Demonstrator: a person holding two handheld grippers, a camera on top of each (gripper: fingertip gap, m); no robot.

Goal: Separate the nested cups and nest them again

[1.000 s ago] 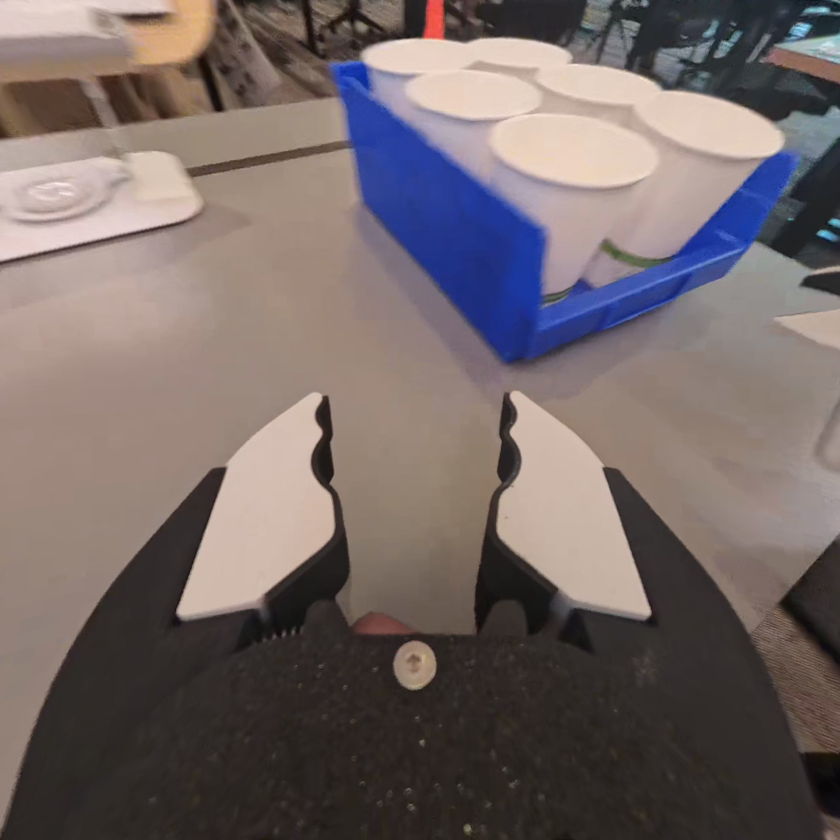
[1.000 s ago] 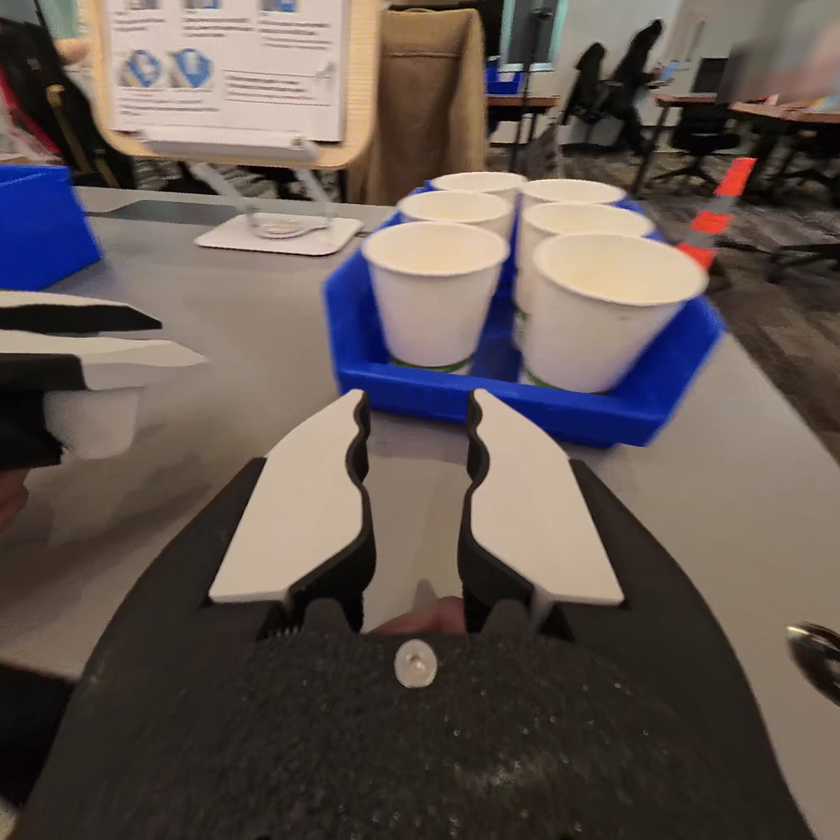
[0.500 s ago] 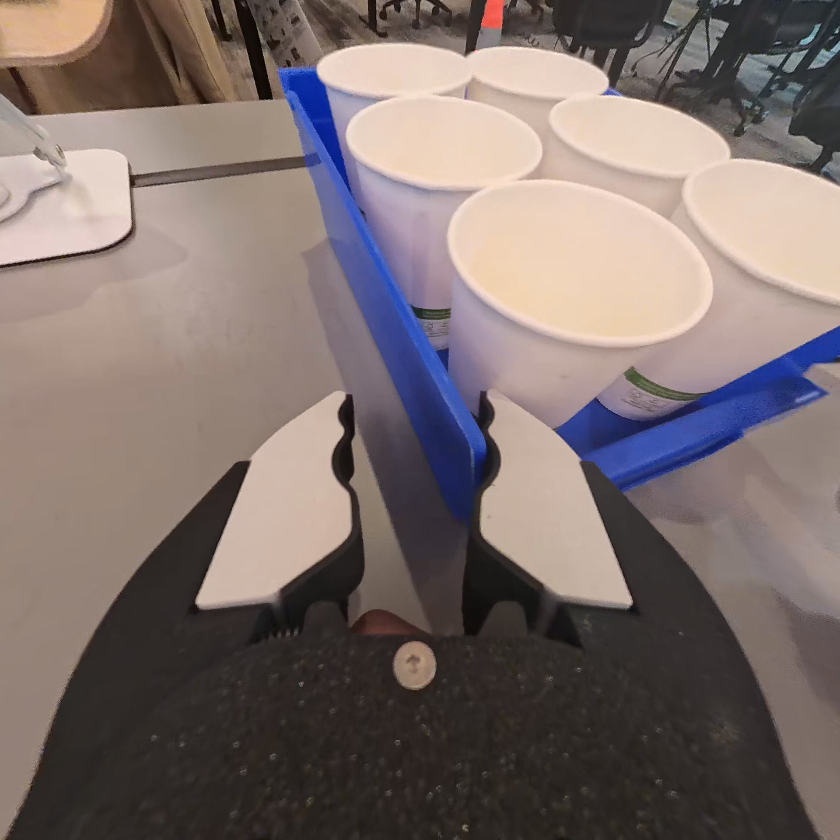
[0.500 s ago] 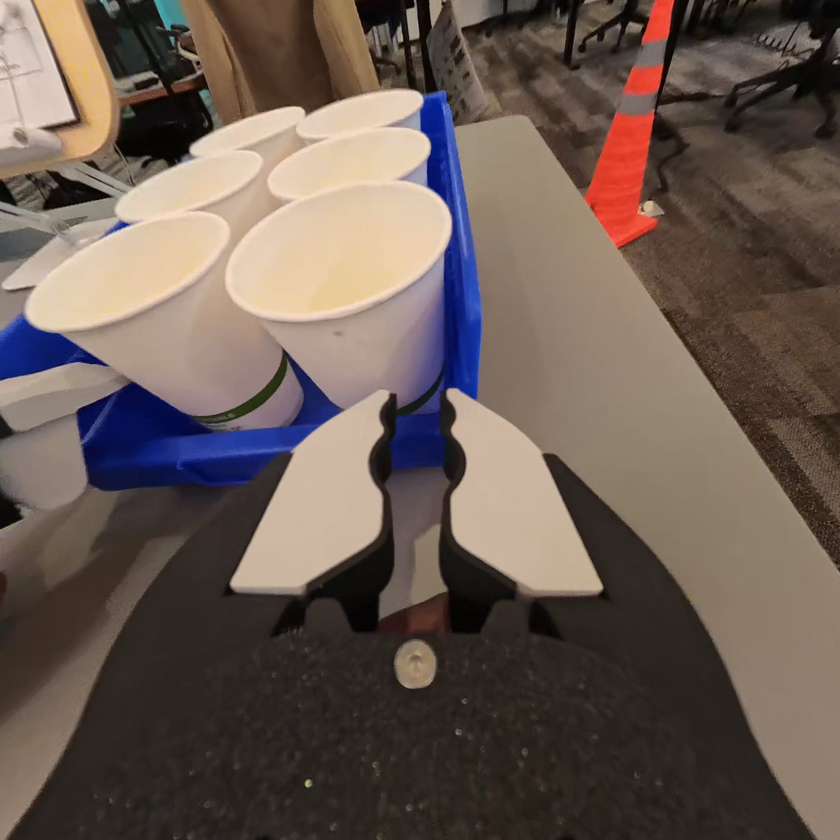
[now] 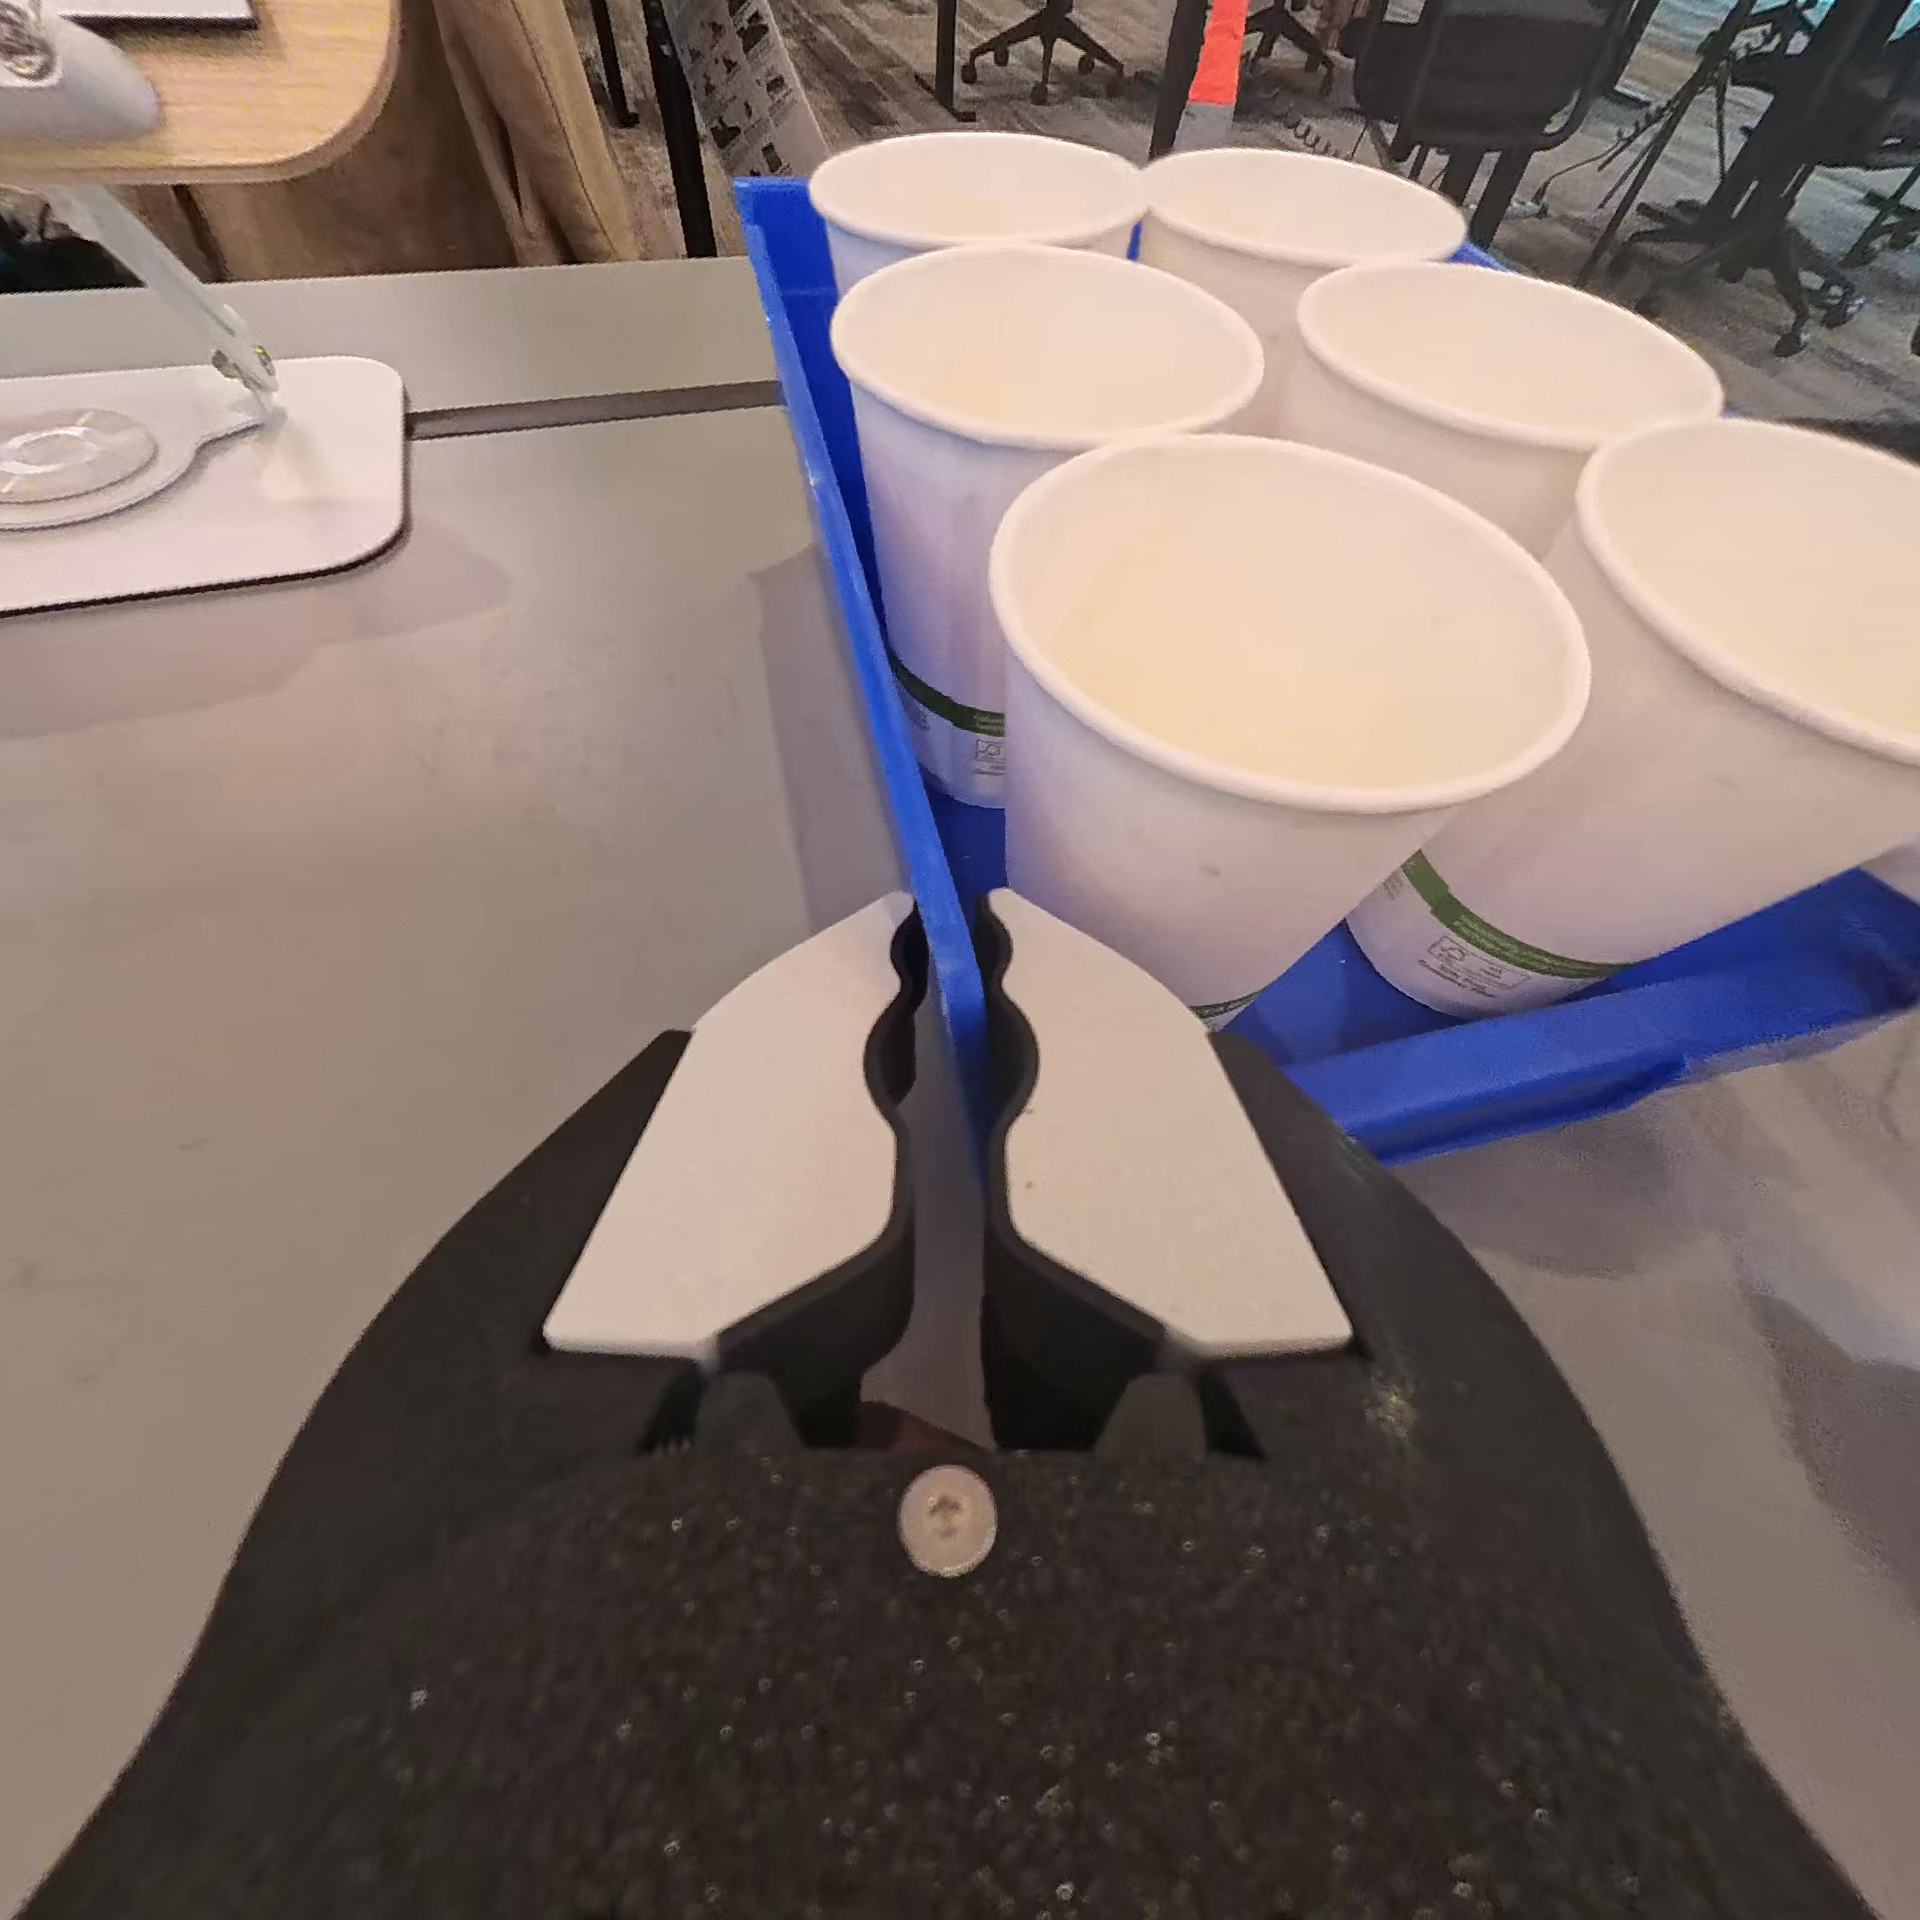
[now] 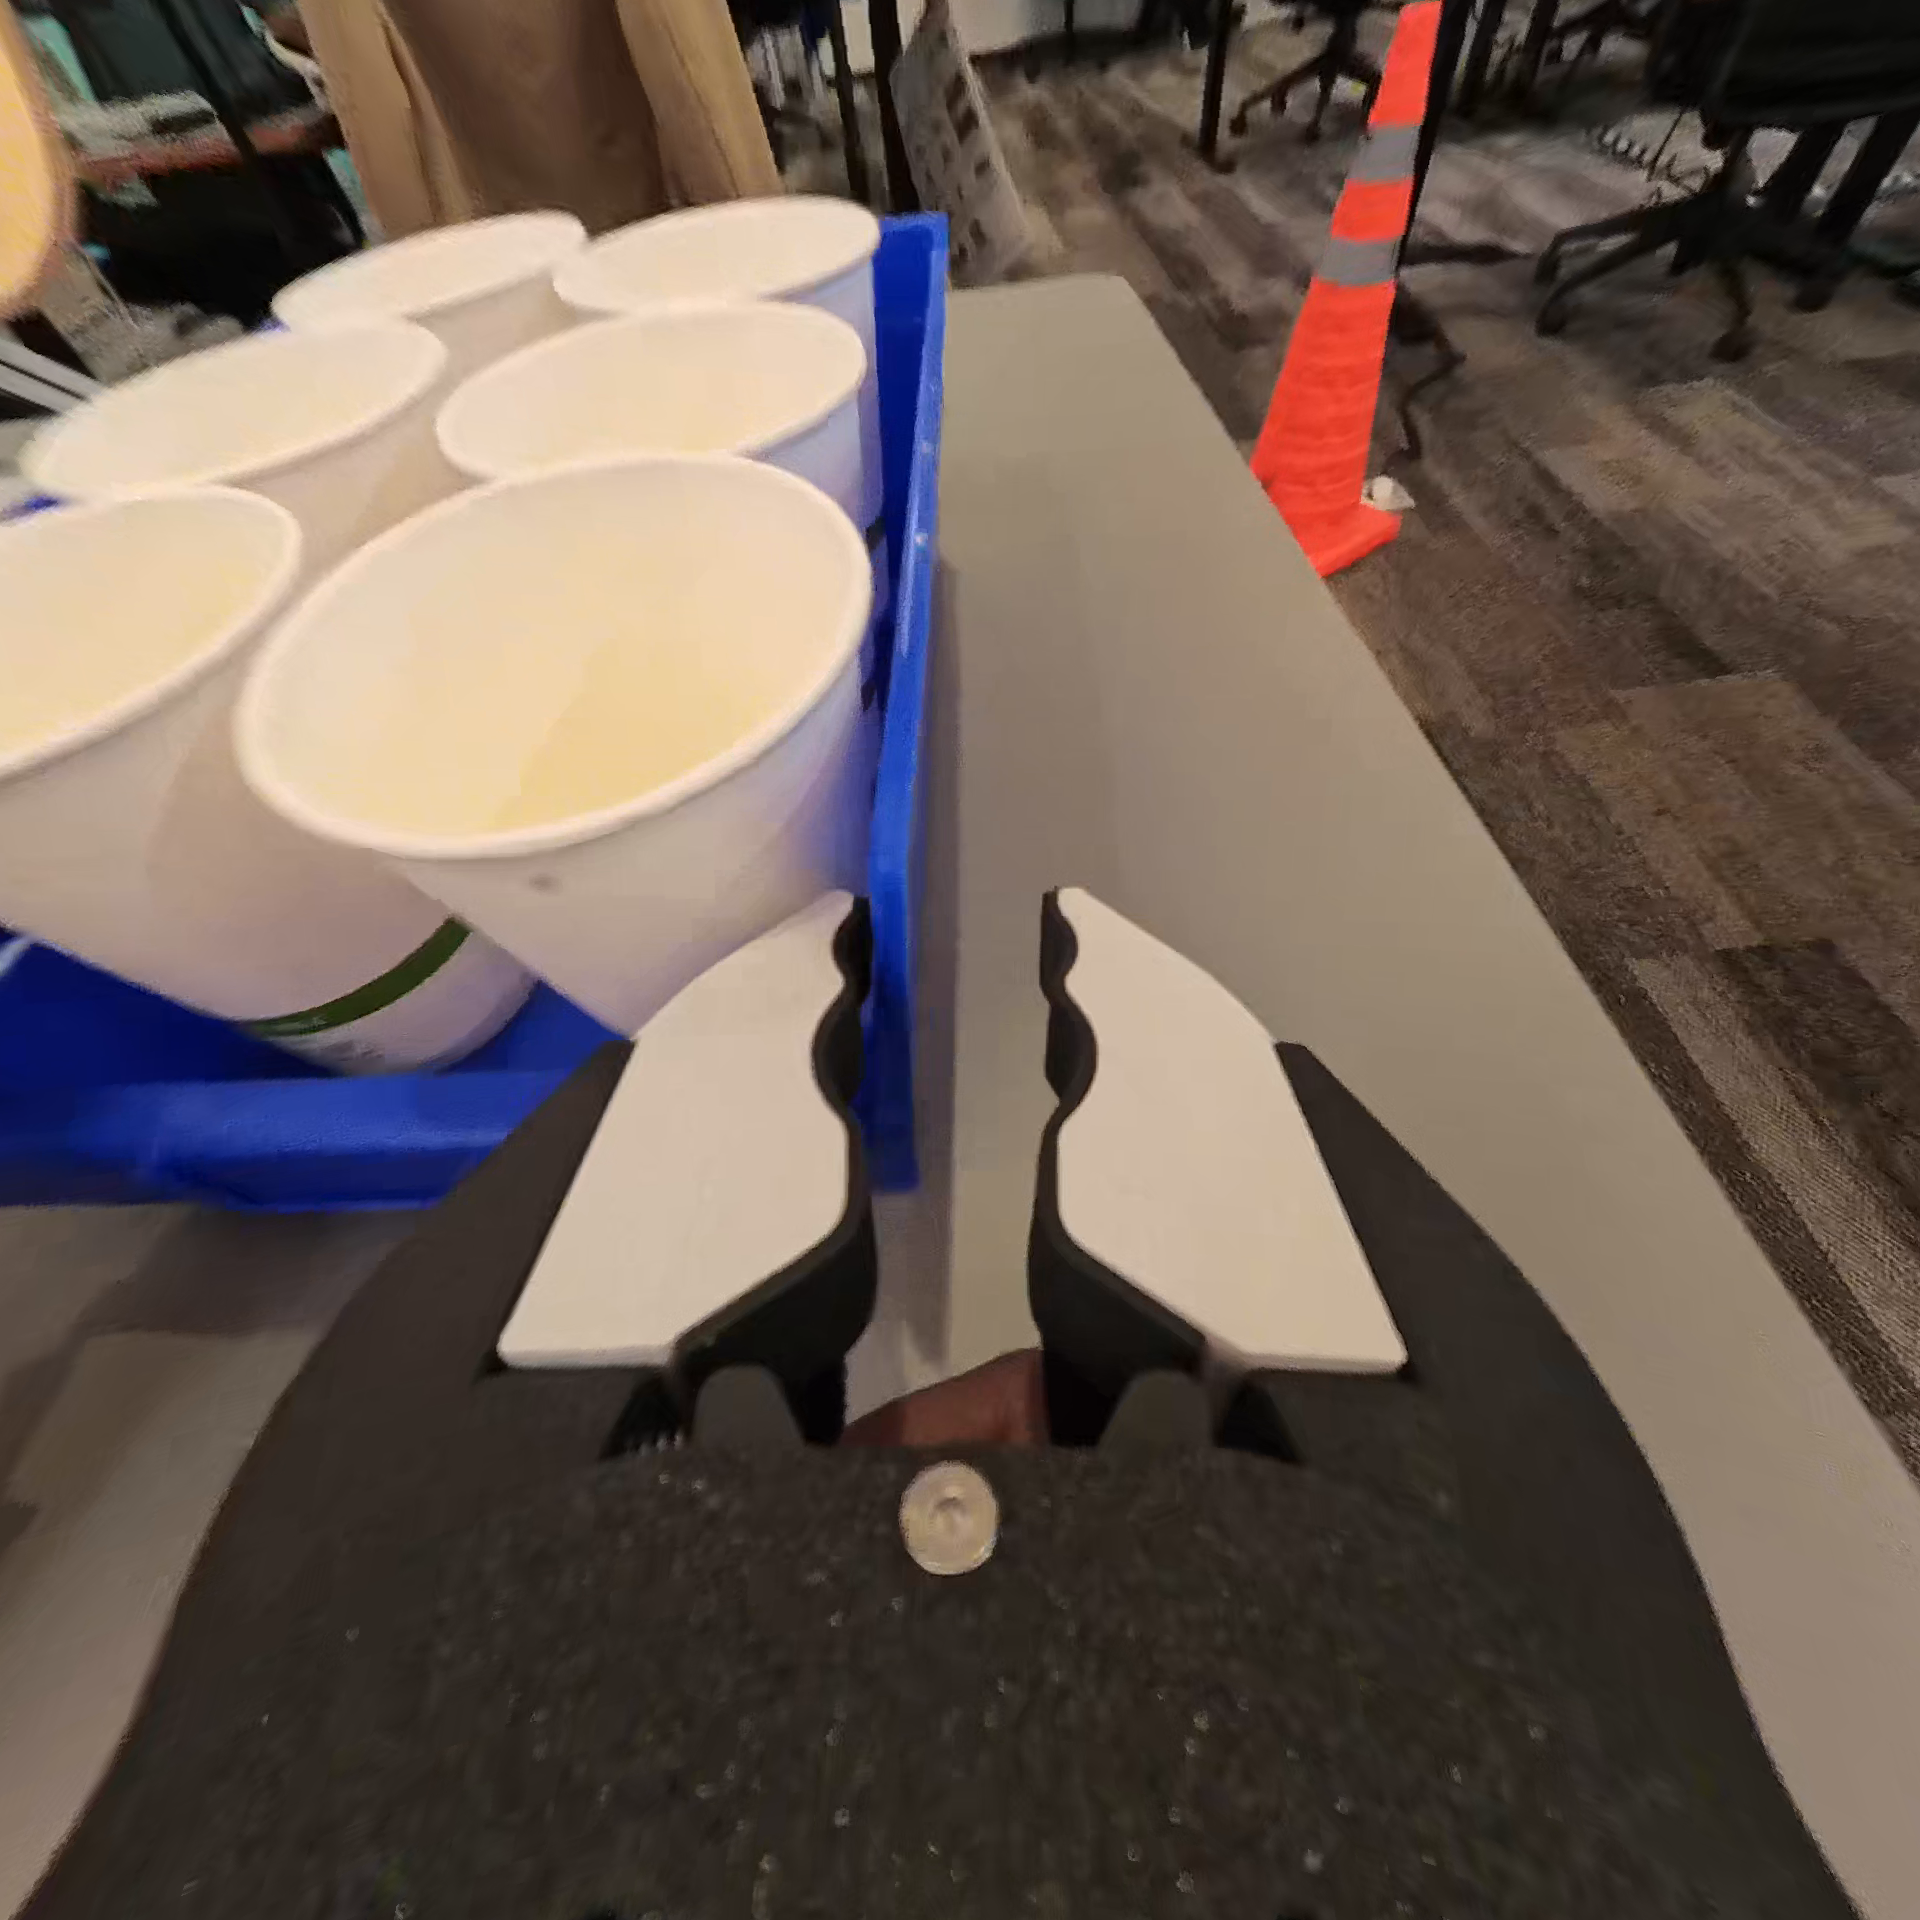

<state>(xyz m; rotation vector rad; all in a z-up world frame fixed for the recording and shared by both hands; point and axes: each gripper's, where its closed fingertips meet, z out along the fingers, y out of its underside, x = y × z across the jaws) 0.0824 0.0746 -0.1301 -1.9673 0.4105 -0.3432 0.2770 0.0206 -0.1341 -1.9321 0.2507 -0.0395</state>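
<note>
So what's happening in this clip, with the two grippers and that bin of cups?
A person works two handheld grippers at a blue bin holding six white paper cups. The left gripper is clamped on the bin's left wall; the right gripper is open, straddling the right wall. No cup is held yet.

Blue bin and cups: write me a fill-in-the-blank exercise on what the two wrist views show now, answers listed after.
1. The white paper cups stand inside a bin whose colour is ____.
2. The number of cups in the bin is ____.
3. The left gripper is closed on the bin's ____.
4. On the floor beyond the table stands an orange traffic ____.

Missing words: blue; six; wall; cone
</note>
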